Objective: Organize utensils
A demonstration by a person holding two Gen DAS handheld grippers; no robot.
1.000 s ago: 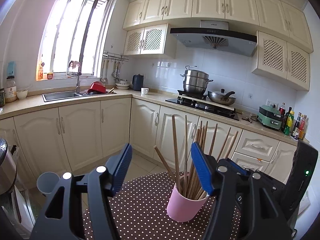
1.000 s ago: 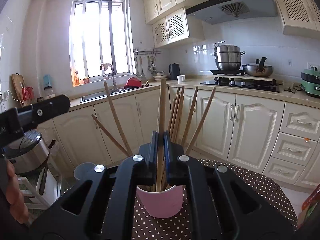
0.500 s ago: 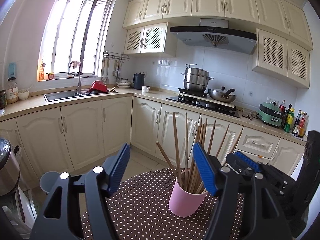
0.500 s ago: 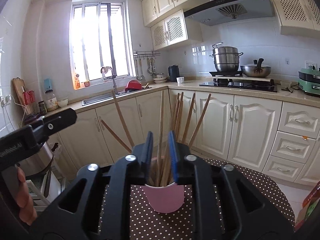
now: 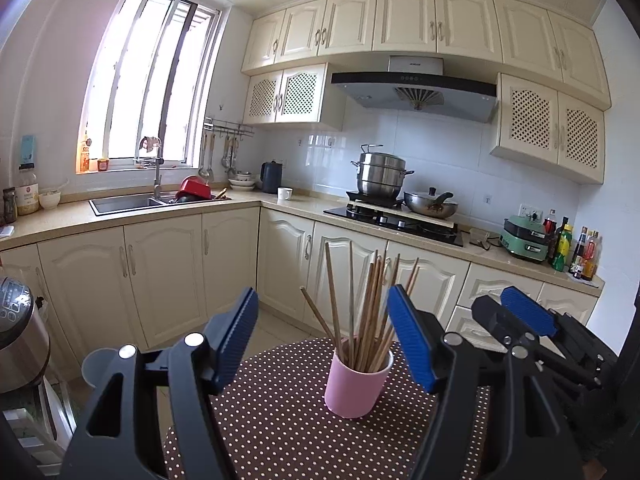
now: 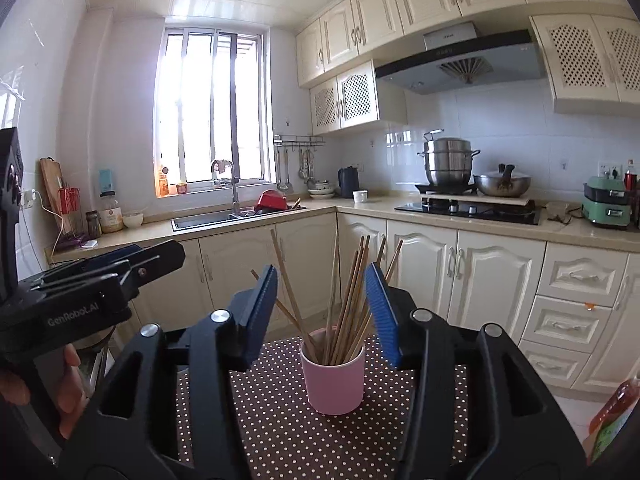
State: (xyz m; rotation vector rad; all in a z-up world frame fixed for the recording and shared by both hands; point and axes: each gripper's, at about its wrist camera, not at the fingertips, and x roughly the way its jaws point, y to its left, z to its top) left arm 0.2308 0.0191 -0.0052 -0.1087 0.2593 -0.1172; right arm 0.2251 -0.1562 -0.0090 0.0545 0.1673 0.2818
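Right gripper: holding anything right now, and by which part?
Nothing. The right gripper has just been opening; its blue pads stand apart and touch nothing. The wooden chopsticks stand loose in the pink cup beyond. The left gripper is open and empty too.

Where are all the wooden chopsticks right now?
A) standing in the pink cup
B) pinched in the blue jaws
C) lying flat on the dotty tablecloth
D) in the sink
A: the chopsticks stand bunched in the pink cup on the dotted tablecloth, and nothing is between either gripper's open jaws.
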